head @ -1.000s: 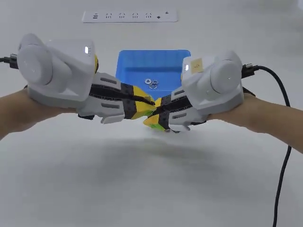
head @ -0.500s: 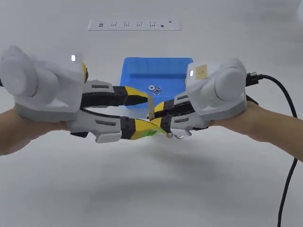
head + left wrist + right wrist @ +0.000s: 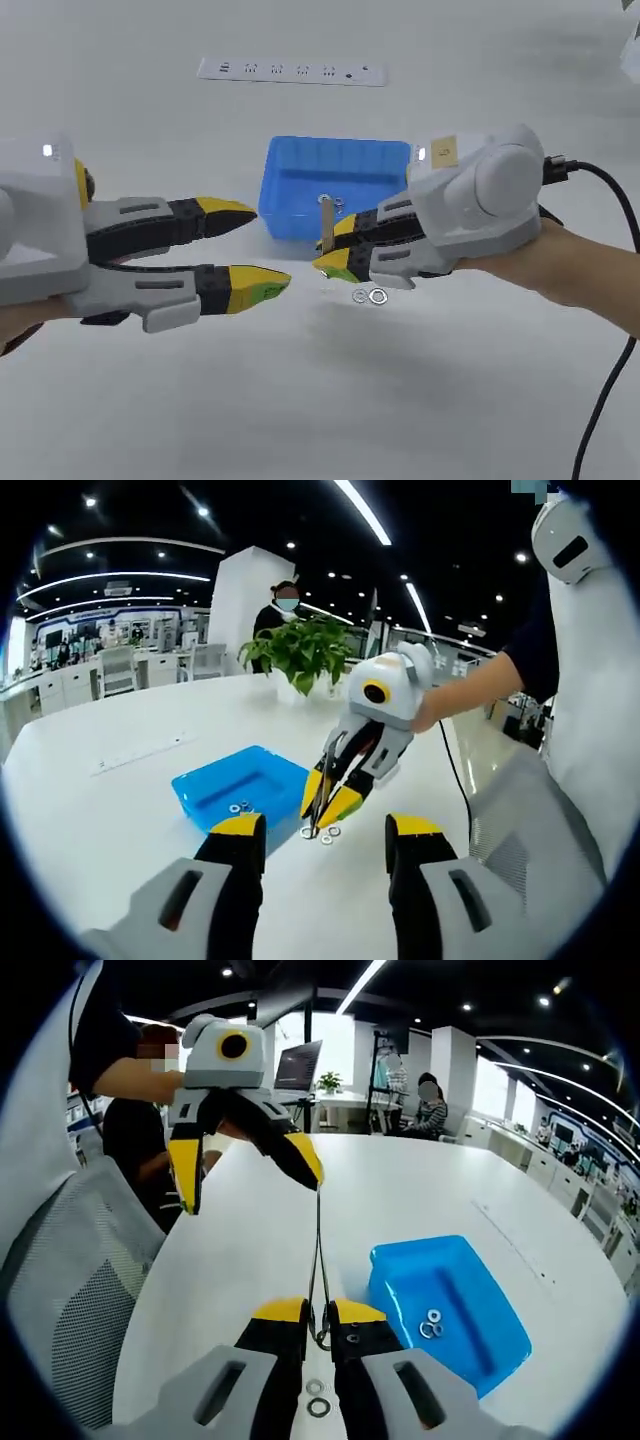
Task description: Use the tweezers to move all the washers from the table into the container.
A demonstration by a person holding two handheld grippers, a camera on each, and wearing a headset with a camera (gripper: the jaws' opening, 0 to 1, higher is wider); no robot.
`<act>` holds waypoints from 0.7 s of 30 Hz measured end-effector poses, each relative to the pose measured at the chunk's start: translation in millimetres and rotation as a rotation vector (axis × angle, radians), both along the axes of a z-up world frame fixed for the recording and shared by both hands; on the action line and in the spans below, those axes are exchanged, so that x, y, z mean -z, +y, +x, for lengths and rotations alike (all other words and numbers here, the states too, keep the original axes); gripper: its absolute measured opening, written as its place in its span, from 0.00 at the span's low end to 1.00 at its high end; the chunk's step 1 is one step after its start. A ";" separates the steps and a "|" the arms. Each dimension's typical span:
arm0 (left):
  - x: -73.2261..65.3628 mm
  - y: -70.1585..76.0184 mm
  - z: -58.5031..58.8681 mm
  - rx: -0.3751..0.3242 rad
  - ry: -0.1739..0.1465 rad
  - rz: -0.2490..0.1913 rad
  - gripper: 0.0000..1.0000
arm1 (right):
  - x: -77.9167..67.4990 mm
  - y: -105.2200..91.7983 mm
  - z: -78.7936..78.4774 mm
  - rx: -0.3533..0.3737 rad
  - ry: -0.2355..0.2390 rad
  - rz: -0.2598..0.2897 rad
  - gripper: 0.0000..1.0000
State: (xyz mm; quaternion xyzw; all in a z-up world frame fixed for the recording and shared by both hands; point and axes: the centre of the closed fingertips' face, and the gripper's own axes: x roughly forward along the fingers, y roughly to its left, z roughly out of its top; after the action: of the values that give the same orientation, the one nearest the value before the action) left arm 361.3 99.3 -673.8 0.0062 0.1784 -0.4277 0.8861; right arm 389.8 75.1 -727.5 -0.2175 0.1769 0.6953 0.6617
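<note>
- The right gripper (image 3: 328, 264) has its jaws clamped on the tweezers (image 3: 327, 222); the left gripper (image 3: 263, 247) waits with jaws apart.
- Two washers (image 3: 369, 296) lie on the counter (image 3: 320, 400), just before the blue container (image 3: 335, 146).
- Straddle one washer's rim with the tips, then pinch gently.

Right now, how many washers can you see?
4 at least. Two washers lie on the table near the tweezers; two sit in the blue container; a third may overlap them.
</note>
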 end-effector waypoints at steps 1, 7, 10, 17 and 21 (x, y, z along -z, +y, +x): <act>-0.5 1.5 -1.1 -0.007 -0.007 0.002 0.56 | -4.6 -0.7 1.4 0.001 -0.008 0.001 0.10; -2.1 5.3 -7.5 -0.030 -0.006 -0.020 0.63 | -26.4 -6.4 13.6 0.022 -0.037 0.014 0.10; -3.7 5.8 -10.2 -0.037 -0.006 -0.035 0.67 | -36.0 -10.2 19.5 0.025 -0.061 0.012 0.10; -5.2 8.0 -13.7 -0.045 -0.016 -0.038 0.78 | -56.7 -15.6 38.6 0.068 -0.093 0.037 0.10; -3.2 4.5 -14.7 -0.033 -0.018 -0.032 0.87 | -58.3 -16.7 53.4 0.078 -0.109 0.032 0.10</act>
State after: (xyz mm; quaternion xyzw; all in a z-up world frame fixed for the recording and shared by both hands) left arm 346.5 103.8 -670.6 -0.0071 0.1637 -0.4159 0.8945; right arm 443.2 58.4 -669.2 -0.2372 0.1378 0.6590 0.7003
